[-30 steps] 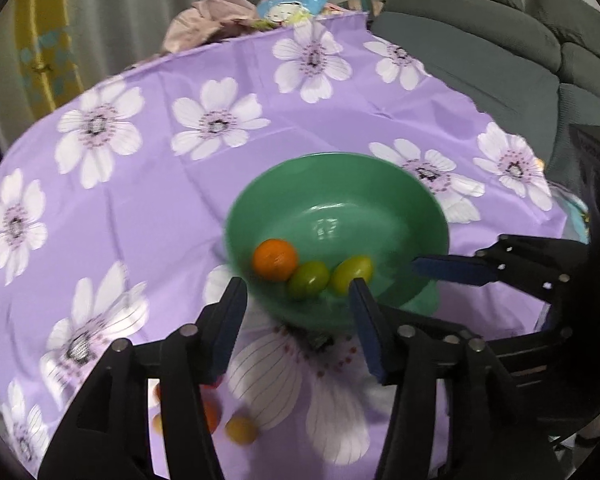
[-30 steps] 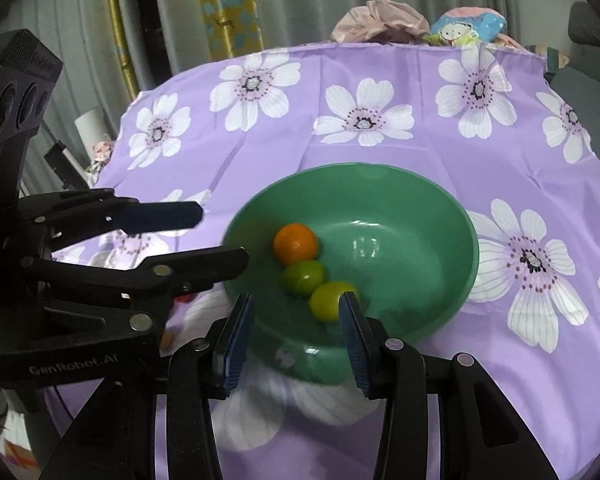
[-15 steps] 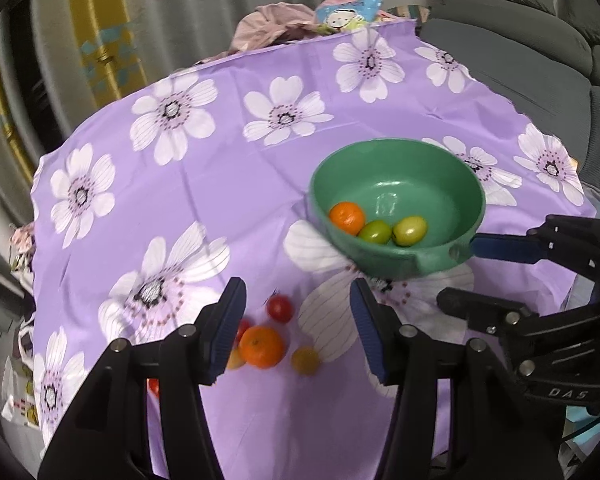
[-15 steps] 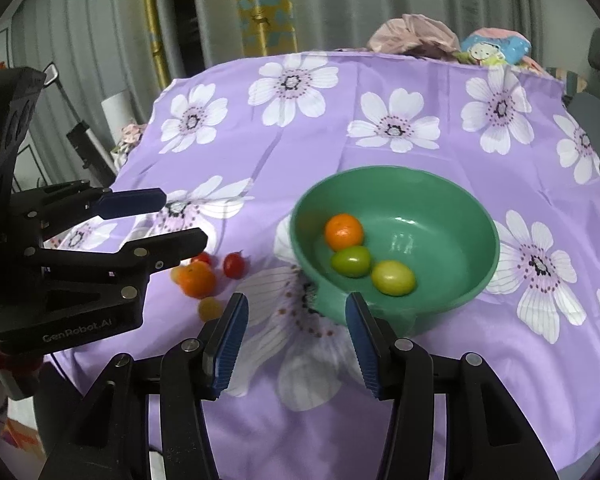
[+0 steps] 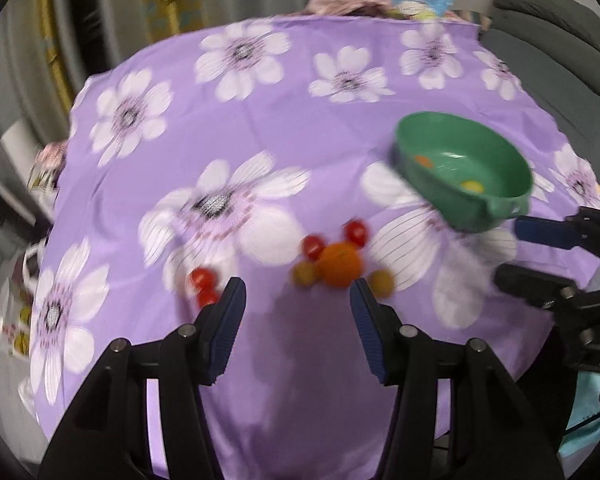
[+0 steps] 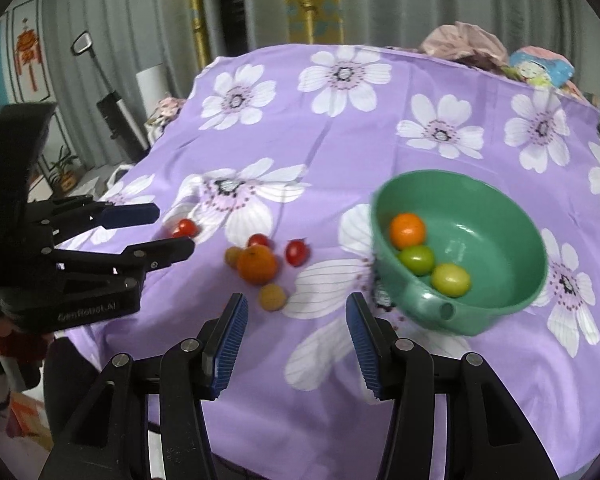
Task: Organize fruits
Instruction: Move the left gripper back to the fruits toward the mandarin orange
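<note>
Your left gripper point(image 5: 296, 300) gapes empty, nearer | loose orange point(image 5: 339, 264) just ahead, left of green bowl point(image 5: 500, 200) | right gripper point(image 6: 294, 316) parted, holding nothing, jaws lately widened

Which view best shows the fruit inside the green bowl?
The right wrist view: the green bowl sits sharp, showing an orange, a green and a yellow-green fruit. The left wrist view is blurred; the bowl's near wall hides most.

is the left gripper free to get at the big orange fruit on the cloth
Probably yes. The left gripper is open and empty, the orange fruit lies just ahead, nothing above it. Small fruits touch its sides and may get nudged.
</note>
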A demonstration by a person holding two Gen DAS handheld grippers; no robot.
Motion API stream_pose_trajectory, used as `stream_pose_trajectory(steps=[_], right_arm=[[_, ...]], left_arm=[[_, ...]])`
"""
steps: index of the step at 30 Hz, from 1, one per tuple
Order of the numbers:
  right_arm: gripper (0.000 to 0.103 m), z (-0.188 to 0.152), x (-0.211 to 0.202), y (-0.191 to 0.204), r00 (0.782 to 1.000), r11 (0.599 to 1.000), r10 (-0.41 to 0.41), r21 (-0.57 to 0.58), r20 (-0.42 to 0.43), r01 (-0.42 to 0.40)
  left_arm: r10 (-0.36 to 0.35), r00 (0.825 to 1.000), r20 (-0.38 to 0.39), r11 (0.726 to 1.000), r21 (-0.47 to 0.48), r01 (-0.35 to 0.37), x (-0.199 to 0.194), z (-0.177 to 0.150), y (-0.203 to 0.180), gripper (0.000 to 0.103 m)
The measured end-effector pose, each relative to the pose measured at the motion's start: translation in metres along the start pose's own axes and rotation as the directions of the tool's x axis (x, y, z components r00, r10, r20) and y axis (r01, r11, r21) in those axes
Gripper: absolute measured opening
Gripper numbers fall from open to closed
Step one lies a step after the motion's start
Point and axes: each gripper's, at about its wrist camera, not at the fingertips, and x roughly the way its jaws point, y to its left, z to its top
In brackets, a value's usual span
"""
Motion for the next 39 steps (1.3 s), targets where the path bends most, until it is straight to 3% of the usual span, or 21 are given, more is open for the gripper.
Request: stream_pose_trajectory(steps=[6, 14, 22, 26, 31, 39], right_arm=[[0.052, -0.002, 0.010, 0.014, 0.999, 0.999, 0.028, -0.026, -0.032, -0.029], [0.052, -0.006, 0.028, 0.025, 0.996, 0.998, 0.043, -0.031, -0.082, -0.045], [0.052, -0.008, 0.046, 0.028, 0.990, 0.998, 0.056, -0.026, -0.126, -0.060], [0.052, -0.008, 0.055, 0.029, 0.988, 0.997, 0.067, -0.028, -0.141, -0.072], [0.052, -0.004, 0.066, 0.031, 0.985, 0.996, 0.080, -0.033, -0.153, -0.086], [0.052, 0.002, 0.084, 0.025, 0.982, 0.995, 0.084, -0.036, -0.167, -0.091]], left_arm=[[0.017, 0.998, -0.066, 0.995, -0.102, -0.024, 0.008, -0.024, 0.035, 0.054], [-0.140, 0.983, -0.115, 0.970, -0.216, 0.113, 0.020, -0.041, 0.048, 0.053], [-0.221, 0.971, -0.093, 0.958, -0.205, 0.199, 0.023, -0.041, 0.047, 0.053], [-0.285, 0.951, -0.118, 0.937, -0.242, 0.251, 0.032, -0.041, 0.047, 0.053], [-0.389, 0.912, -0.127, 0.886, -0.324, 0.333, 0.041, -0.036, 0.050, 0.053], [-0.464, 0.874, -0.144, 0.852, -0.343, 0.396, 0.054, -0.021, 0.043, 0.053]])
